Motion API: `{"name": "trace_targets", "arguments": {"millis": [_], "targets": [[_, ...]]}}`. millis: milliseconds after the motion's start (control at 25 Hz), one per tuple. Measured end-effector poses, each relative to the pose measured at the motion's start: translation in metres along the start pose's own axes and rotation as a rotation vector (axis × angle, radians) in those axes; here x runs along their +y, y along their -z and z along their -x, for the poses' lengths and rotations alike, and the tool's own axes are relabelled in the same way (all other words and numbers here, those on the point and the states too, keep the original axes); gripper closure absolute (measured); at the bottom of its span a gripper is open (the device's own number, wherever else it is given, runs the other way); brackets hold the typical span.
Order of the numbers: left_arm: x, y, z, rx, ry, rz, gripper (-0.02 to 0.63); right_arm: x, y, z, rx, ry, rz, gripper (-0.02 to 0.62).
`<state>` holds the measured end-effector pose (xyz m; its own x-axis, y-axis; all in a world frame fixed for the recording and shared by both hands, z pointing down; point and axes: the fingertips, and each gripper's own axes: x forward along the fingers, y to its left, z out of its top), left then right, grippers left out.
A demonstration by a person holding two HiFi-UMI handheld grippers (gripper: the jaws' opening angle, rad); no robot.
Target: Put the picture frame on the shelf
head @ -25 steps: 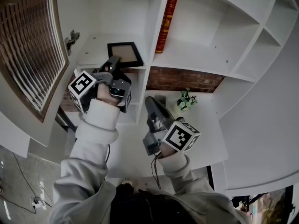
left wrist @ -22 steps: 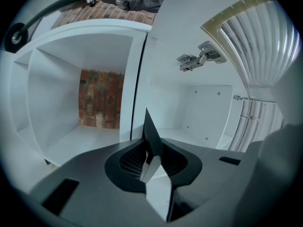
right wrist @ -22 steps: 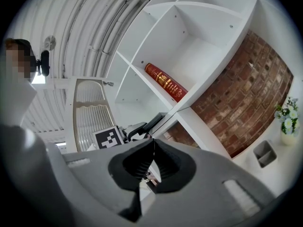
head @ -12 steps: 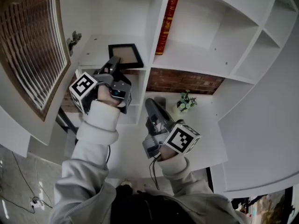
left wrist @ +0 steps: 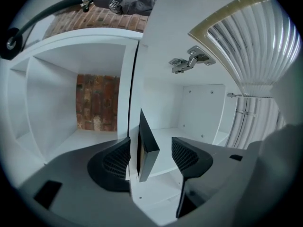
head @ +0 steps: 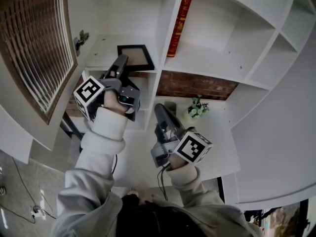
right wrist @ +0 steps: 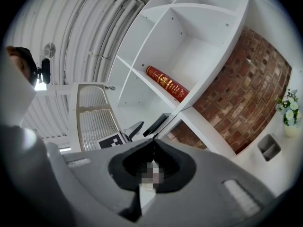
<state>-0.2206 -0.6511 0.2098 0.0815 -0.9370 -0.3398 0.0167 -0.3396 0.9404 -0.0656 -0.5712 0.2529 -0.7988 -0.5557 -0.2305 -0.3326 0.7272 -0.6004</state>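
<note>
Resting on the shelf (head: 106,51), the frame (head: 135,57) sits in the left compartment, its near edge at the front lip of the board. Dark border, brown centre in the head view. Left gripper view shows it edge-on (left wrist: 147,148). Flat or propped: cannot tell.

Left gripper (head: 121,62): pointed into that compartment, with the frame's near edge between its jaws. Jaws are opening. In its own view (left wrist: 151,157) the right pad stands clear of the frame, with a white gap showing. The left pad lies just beside the frame's other face. No squeeze on the frame is visible, so it counts as released.

Right gripper (head: 160,111): lower and further right, well apart from the frame, pointing toward the brick wall (head: 192,85). Its own view (right wrist: 154,138) shows the jaws closed tip to tip with nothing between them.

Surroundings:
- The red book (head: 178,21) leans in the next compartment to the right, beyond the upright partition.
- A small plant (head: 196,106) stands on the lower white surface, beside the brick.
- The slatted door (head: 34,48) hangs open at the left.
- The door's metal hinge (head: 81,36) is on the compartment's side wall.
</note>
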Motion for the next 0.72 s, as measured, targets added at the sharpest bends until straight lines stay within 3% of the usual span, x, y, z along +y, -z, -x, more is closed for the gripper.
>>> {"name": "trace_targets", "arguments": {"millis": [520,720], "targets": [[0.001,0.013,0.019,0.047,0.045,0.005,0.357,-0.017,0.017,0.011,0.006,0.047,-0.057,0.595],[0.012,0.016,0.044,0.056,0.058,0.003,0.357,-0.007,0.032,0.023,0.009,0.006,-0.055,0.595]]}}
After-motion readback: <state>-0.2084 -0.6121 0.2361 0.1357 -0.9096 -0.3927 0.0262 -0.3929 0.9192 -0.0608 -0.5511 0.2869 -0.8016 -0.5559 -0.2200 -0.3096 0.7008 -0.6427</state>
